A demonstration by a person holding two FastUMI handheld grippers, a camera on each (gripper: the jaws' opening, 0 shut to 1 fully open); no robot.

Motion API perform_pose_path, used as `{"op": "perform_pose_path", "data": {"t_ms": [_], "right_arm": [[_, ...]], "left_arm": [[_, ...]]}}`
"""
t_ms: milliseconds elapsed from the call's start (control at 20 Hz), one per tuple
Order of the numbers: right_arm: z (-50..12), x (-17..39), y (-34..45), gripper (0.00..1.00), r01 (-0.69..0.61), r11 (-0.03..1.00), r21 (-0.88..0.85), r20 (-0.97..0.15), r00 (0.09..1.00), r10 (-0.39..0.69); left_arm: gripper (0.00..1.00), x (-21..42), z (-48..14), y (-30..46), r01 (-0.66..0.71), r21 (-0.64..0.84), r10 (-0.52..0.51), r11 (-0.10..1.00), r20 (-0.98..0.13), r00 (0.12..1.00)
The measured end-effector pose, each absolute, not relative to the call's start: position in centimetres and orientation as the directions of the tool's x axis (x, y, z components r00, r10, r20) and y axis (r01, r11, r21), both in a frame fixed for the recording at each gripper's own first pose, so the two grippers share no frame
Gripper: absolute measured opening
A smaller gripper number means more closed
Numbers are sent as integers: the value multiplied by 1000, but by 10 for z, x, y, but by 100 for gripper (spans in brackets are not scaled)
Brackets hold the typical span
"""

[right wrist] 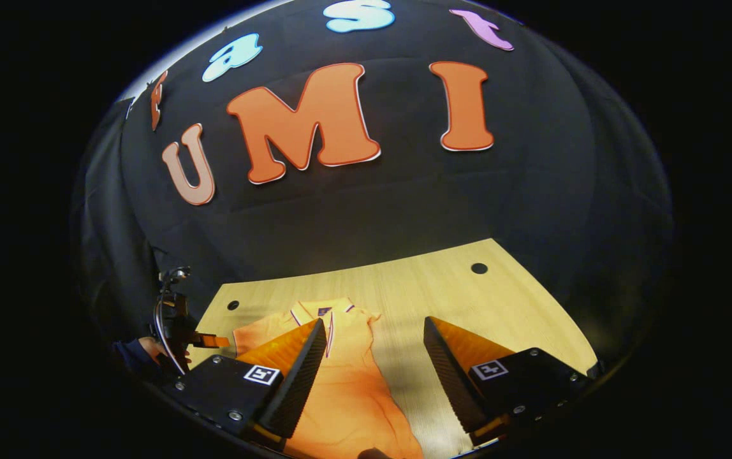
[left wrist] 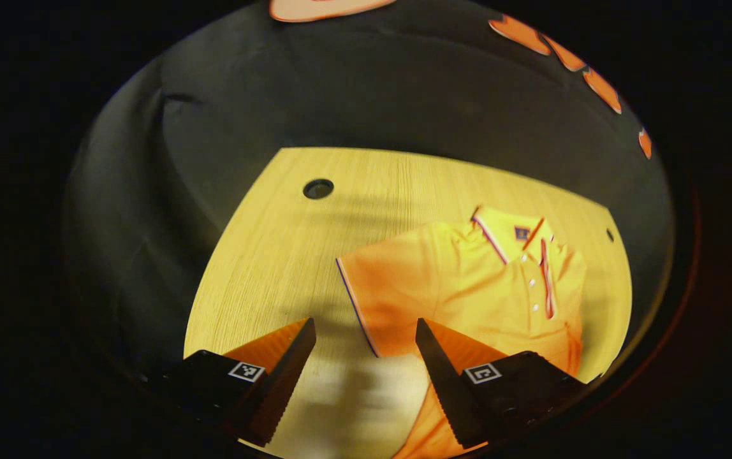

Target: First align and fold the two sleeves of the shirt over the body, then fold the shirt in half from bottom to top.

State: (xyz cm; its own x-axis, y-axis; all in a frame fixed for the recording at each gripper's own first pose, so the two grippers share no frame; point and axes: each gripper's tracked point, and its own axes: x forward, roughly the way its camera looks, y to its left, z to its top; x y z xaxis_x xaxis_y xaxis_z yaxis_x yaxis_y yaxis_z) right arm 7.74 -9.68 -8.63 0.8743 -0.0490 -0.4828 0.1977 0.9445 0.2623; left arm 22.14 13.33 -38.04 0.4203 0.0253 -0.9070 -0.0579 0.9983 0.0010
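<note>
On the wooden table (left wrist: pixel 289 255), an orange polo shirt (left wrist: pixel 461 287) lies flat.
Left gripper (left wrist: pixel 366 331) hovers spread and empty near its left sleeve (left wrist: pixel 379 287); right gripper (right wrist: pixel 375 331), likewise parted and empty, hangs over the shirt's other edge.

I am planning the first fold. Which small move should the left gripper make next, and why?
Probably lower the open left gripper onto the sleeve that lies spread on the table and pinch its striped hem. The shirt looks unfolded on that side, and both grippers are empty.
</note>
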Motion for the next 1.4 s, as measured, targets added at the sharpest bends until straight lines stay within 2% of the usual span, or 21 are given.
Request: {"op": "perform_pose_path", "data": {"t_ms": [150, 250, 500, 550, 650, 700, 750, 800, 850, 950, 1150, 1300, 1400], "right_arm": [[-83, 47, -107, 94, 289, 929, 233, -487, 861, -145], [-79, 25, -102, 94, 316, 925, 213, -475, 860, -184], [-63, 13, -122, 94, 342, 914, 220, -463, 861, -211], [-64, 7, -128, 94, 348, 912, 219, -463, 860, -217], [-62, 6, -135, 94, 364, 907, 211, -456, 858, -238], [-64, 4, -138, 94, 370, 904, 213, -457, 856, -242], [-65, 0, -138, 94, 373, 901, 220, -462, 854, -241], [-67, -3, -140, 94, 379, 898, 222, -464, 851, -244], [-71, -7, -142, 94, 384, 896, 223, -470, 847, -247], [-78, -15, -144, 94, 396, 891, 223, -486, 837, -251], [-85, -27, -148, 94, 411, 884, 225, -504, 825, -255], [-86, -26, -147, 94, 410, 876, 254, -501, 830, -243], [-90, -26, -148, 94, 416, 872, 259, -505, 828, -244]], "left_arm": [[97, 233, -416, 115, -23, -30, -20, 999, -940, 342], [96, 244, -423, 117, -45, -43, -27, 998, -949, 316], [96, 258, -442, 132, -34, 38, 46, 999, -957, 285], [90, 256, -447, 129, -41, 26, 36, 999, -961, 274], [65, 257, -448, 123, -39, -10, 1, 999, -960, 280], [60, 256, -448, 120, -37, -23, -12, 999, -961, 277], [48, 256, -446, 116, -29, -47, -37, 998, -959, 283], [47, 267, -445, 114, -33, -71, -57, 997, -950, 308], [8, 260, -450, 113, -26, -73, -62, 997, -953, 295], [8, 259, -445, 112, 8, -72, -71, 997, -952, 299], [8, 284, -403, 109, 86, -50, -82, 995, -902, 423], [8, 290, -379, 85, 185, -8, -91, 983, -890, 447], [8, 297, -370, 71, 221, 49, -60, 974, -886, 459]]}}
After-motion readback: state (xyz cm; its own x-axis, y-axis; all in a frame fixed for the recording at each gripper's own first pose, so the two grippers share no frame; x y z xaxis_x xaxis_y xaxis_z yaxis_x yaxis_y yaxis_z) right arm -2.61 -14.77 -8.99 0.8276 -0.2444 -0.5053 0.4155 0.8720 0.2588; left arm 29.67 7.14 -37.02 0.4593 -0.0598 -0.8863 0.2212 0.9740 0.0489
